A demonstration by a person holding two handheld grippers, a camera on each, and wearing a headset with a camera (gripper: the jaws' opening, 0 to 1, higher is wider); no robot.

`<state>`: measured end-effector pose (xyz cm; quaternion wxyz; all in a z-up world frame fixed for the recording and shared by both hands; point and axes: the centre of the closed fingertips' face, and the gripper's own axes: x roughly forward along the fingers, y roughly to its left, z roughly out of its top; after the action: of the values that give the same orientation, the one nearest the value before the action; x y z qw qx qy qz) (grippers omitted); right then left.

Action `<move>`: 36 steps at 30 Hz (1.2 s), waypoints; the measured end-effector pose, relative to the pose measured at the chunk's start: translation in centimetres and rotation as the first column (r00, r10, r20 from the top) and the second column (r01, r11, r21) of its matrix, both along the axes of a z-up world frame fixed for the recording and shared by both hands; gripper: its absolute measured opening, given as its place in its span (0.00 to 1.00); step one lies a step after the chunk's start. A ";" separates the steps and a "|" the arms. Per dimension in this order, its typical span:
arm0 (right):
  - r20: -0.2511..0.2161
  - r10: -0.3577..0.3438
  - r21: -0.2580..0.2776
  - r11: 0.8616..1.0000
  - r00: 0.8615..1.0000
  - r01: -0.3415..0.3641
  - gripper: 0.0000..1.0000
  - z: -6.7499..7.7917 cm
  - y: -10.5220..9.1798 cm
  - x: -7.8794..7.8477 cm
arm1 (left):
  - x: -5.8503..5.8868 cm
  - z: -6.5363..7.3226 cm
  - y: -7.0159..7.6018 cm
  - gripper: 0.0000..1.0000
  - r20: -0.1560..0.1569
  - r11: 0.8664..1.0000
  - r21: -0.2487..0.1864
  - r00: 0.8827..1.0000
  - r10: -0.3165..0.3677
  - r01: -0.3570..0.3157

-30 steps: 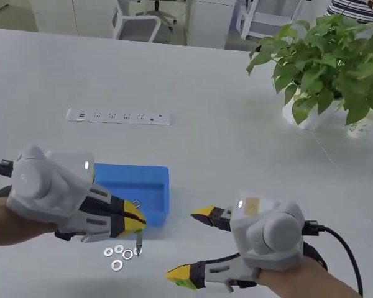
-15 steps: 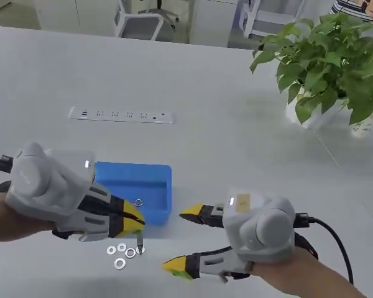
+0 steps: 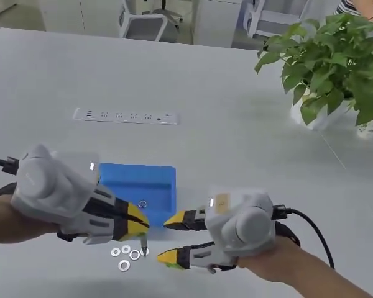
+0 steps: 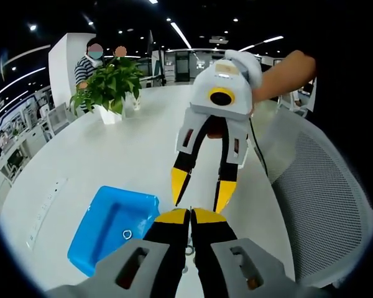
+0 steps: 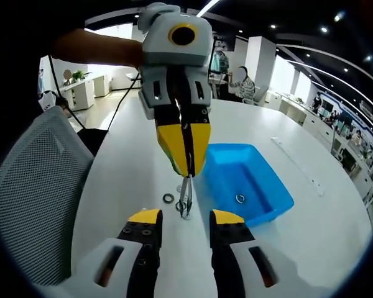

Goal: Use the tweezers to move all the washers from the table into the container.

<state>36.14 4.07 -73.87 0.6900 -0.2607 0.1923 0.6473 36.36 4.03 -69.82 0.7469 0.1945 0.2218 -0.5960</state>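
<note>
Blue plastic container [image 3: 163, 180] in head view, one metal washer [image 3: 142, 203] inside; several loose washers [image 3: 124, 266] left on grey surface [image 3: 236, 136]. Left gripper view: left gripper [image 4: 191, 217] fingers pressed together. Right gripper view: slim metal tweezers [image 5: 185, 197] clamped in them, tips among washers; right gripper [image 5: 184, 217] fingers spread, empty.

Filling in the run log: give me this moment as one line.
left gripper: shut on tweezers | tweezers: tips at washers on table | right gripper: open, empty | container: holds one washer
</note>
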 end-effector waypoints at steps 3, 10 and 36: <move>-0.010 0.017 -0.011 1.000 1.000 -0.017 0.28 -0.5 0.4 0.0 | 0.0 0.0 0.0 0.05 -0.003 1.000 -0.002 1.000 -0.001 0.001; -0.023 0.048 -0.021 0.999 0.999 -0.049 0.23 -1.4 1.4 0.2 | 0.0 0.0 0.0 0.05 -0.005 1.000 0.003 1.000 -0.006 0.006; -0.053 0.120 -0.046 0.991 0.991 -0.122 0.10 -2.4 3.0 0.0 | -0.2 -0.1 0.0 0.05 -0.009 1.000 0.013 1.000 -0.022 0.022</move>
<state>36.12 7.06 -76.23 0.6377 -0.2724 0.2093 0.6895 36.19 4.04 -69.90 0.7382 0.1991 0.2266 -0.6034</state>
